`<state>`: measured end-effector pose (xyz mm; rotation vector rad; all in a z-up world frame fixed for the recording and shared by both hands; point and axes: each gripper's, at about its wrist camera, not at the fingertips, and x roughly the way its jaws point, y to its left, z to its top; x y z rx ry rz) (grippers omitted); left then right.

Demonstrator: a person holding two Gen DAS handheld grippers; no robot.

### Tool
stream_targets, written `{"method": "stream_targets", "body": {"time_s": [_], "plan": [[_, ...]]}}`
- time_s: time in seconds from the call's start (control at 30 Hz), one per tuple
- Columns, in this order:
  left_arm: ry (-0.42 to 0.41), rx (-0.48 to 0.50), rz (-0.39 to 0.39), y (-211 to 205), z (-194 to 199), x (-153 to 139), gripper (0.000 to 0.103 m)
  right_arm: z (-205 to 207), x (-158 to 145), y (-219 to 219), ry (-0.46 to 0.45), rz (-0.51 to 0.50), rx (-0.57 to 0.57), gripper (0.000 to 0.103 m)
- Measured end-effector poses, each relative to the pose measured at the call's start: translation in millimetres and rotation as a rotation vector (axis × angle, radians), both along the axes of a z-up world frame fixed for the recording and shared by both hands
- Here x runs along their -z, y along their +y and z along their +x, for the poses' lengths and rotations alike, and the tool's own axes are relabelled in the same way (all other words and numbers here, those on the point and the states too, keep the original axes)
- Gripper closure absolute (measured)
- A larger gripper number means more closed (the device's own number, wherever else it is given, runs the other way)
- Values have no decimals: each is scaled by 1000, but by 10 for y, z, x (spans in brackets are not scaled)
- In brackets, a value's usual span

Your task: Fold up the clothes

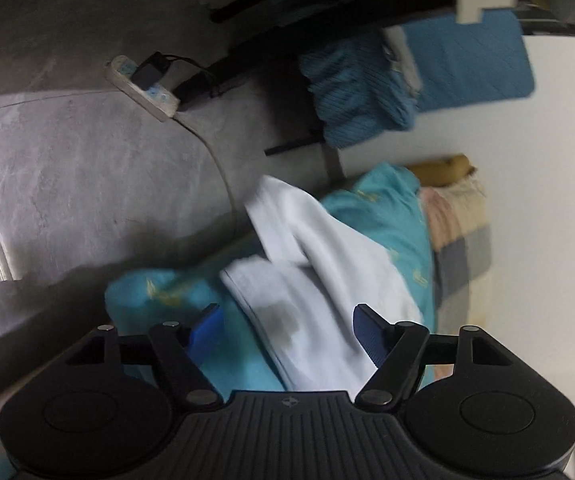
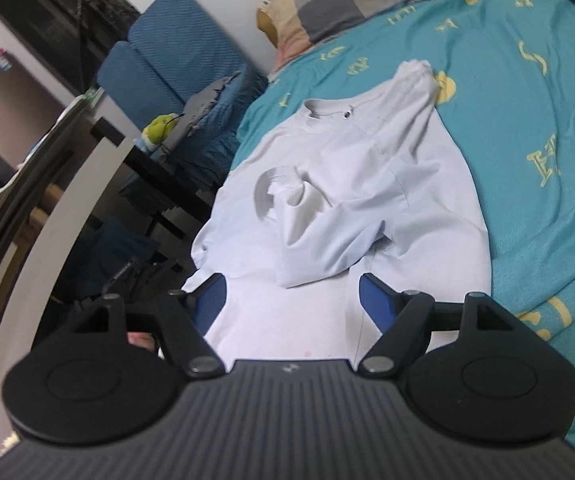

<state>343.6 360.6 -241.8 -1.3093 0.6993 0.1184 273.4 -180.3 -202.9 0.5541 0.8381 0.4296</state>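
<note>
pale white cotton t-shirt (image 2: 351, 184) lies on teal letter-print bedsheet (image 2: 527, 120), 1 side hanging over bed edge, sleeve folded in. left hand-held gripper (image 1: 287, 332) & right hand-held gripper (image 2: 291, 300) both spread wide, empty, above shirt.

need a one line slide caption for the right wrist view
Open right hand-held gripper poised over a white t-shirt with one sleeve folded in, on a teal bedspread.

The white shirt (image 2: 347, 184) is soft, smooth cloth. The blue bedsheet (image 2: 527, 128) looks fuzzy. The claw (image 2: 289, 300) is dull black plastic.
</note>
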Motion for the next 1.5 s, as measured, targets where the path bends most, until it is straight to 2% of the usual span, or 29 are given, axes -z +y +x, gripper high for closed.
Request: {"method": "stream_targets", "body": {"time_s": [0.07,0.1,0.13,0.2,0.23,0.27,0.3,0.5,0.63,0.8,0.97,1.07,1.23,1.3,1.37,1.47,1.5], "plan": [[8,7,-27,57,109,162,34,53,68,24,19,16,1,27],[12,16,-43,76,162,237,39,78,101,38,29,24,0,27],[15,23,-53,90,205,296,50,99,130,52,35,29,-2,27],[15,29,-43,87,239,317,64,133,173,69,45,28,-3,27],[5,31,-37,89,251,304,78,149,189,71,51,27,-1,27],[-5,34,-32,90,263,292,87,163,202,69,56,28,3,27],[-17,35,-24,92,272,270,93,176,215,67,61,29,6,27],[-140,63,156,21,260,-249,95,175,170,35,60,19,37,27],[-232,158,379,-249,263,-818,95,177,102,-8,75,4,85,28],[-301,331,658,-982,365,-1522,95,153,111,-198,108,-31,168,27],[-367,541,877,-2050,502,-1974,95,130,91,-424,118,-18,227,27],[-379,666,938,-2713,511,-1916,95,119,92,-570,111,2,249,28],[-315,787,960,-3540,525,-1424,93,111,103,-807,99,35,278,27],[-281,812,958,-3683,511,-1195,91,127,119,-867,96,43,275,27],[-269,816,963,-3700,454,-1118,88,144,111,-898,74,69,258,27],[-250,821,971,-3726,369,-1003,74,164,76,-897,33,100,226,27],[-247,823,976,-3721,341,-985,65,169,60,-886,20,105,214,27]]}}
